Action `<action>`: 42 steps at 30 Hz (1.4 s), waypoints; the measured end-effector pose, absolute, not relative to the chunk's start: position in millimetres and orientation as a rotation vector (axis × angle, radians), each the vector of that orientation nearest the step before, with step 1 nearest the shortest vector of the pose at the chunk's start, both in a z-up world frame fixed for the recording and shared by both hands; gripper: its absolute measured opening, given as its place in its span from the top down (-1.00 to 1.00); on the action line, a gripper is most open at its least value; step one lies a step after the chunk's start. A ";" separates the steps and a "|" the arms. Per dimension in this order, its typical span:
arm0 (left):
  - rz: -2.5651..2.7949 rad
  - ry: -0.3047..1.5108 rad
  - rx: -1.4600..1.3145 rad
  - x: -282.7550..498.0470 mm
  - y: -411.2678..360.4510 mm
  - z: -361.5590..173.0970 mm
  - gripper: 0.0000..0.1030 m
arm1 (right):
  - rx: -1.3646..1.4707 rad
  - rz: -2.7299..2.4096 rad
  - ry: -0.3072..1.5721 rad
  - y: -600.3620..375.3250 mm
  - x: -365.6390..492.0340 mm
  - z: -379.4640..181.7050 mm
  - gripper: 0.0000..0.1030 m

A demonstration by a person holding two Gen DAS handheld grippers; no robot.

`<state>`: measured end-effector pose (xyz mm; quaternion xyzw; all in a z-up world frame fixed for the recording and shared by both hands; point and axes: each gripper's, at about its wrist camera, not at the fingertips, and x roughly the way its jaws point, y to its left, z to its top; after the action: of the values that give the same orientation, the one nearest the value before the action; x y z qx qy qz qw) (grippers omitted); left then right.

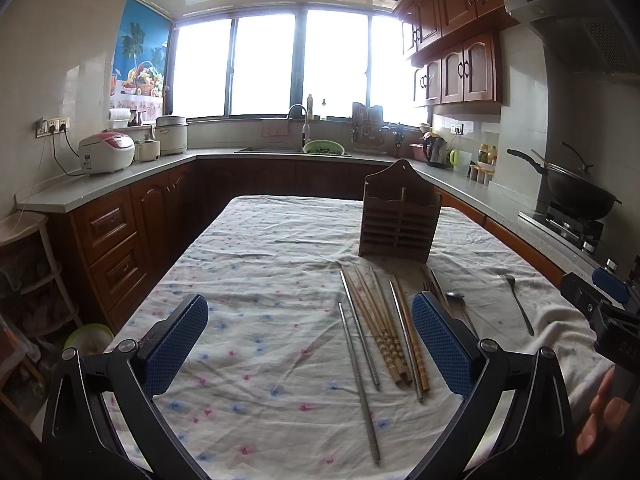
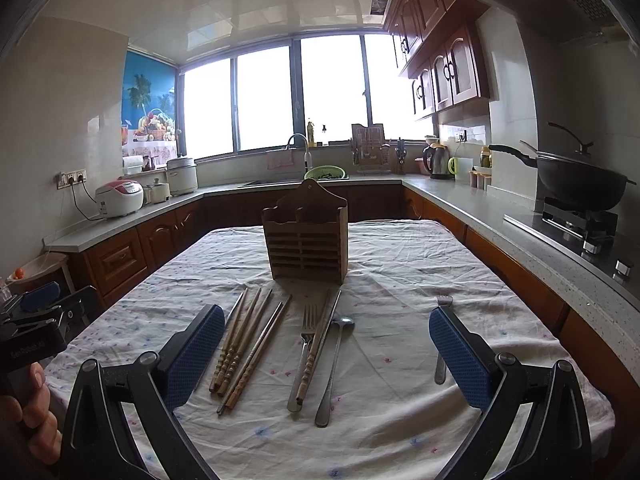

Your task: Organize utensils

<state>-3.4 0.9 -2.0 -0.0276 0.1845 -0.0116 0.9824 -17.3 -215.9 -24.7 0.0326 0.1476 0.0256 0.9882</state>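
Blown-out window (image 1: 272, 68) backlights the dim kitchen — sharp focus, fisheye-bent edges, dark corners

You face a wide, overexposed bay window (image 1: 272, 64) glaring above the grey U-shaped countertop (image 1: 120, 178). Left of that window hangs a blue tropical fruit poster (image 1: 140, 60); right of it, reddish-brown wooden wall cabinets (image 1: 456, 40).

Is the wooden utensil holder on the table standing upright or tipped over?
Upright. The wooden utensil holder rests on its base on the tablecloth, its open top facing up and its slats level.
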 end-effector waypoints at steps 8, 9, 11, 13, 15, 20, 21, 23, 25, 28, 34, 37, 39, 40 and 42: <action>-0.027 0.376 -0.054 -2.0 -0.1 -2.0 -1.00 | 0.071 0.060 0.300 -215.3 -15.3 -24.3 -1.00; -0.028 0.377 -0.054 -1.1 -0.1 -2.0 -1.00 | 0.071 0.061 0.300 -215.4 -15.0 -24.3 -1.00; -0.028 0.380 -0.053 0.8 -0.5 -2.5 -1.00 | 0.072 0.061 0.301 -215.7 -14.4 -24.5 -1.00; -0.028 0.384 -0.053 2.8 -0.9 -3.2 -1.00 | 0.073 0.062 0.302 -215.6 -14.4 -24.6 -1.00; -0.029 0.390 -0.053 4.6 -0.8 -4.0 -1.00 | 0.076 0.063 0.305 -216.2 -13.3 -25.4 -1.00; -0.040 0.432 -0.067 15.7 1.7 -7.3 -1.00 | 0.090 0.087 0.332 -217.2 -4.8 -27.7 -1.00; -0.044 0.448 -0.076 20.1 3.1 -8.2 -1.00 | 0.092 0.089 0.340 -217.7 -2.0 -28.2 -1.00; -0.053 0.487 -0.090 30.1 5.3 -11.3 -1.00 | 0.095 0.094 0.358 -218.4 3.9 -29.9 -1.00; -0.058 0.521 -0.094 40.1 7.6 -15.1 -1.00 | 0.101 0.098 0.385 -220.0 11.3 -32.1 -1.00; -0.060 0.550 -0.095 51.3 10.2 -19.2 -1.00 | 0.114 0.096 0.418 -224.0 20.7 -36.3 -1.00; -0.073 0.618 -0.114 76.8 12.6 -26.1 -1.00 | 0.156 0.100 0.483 -233.8 42.5 -44.6 -0.99; -0.074 0.658 -0.123 94.2 12.9 -28.2 -1.00 | 0.179 0.101 0.511 -238.2 55.7 -46.5 -0.98; -0.079 0.681 -0.129 106.6 11.4 -28.8 -1.00 | 0.192 0.099 0.525 -240.5 65.0 -47.3 -0.93; -0.078 0.691 -0.125 113.1 9.9 -29.3 -1.00 | 0.200 0.102 0.534 -241.5 70.0 -47.5 -0.86; -0.077 0.712 -0.111 127.3 6.1 -30.8 -1.00 | 0.210 0.113 0.557 -242.5 82.1 -48.3 -0.69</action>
<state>127.3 6.1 -30.8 -0.0545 0.3480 -0.0377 0.9351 82.1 -242.5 -48.3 0.1032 0.2742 0.0555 0.9545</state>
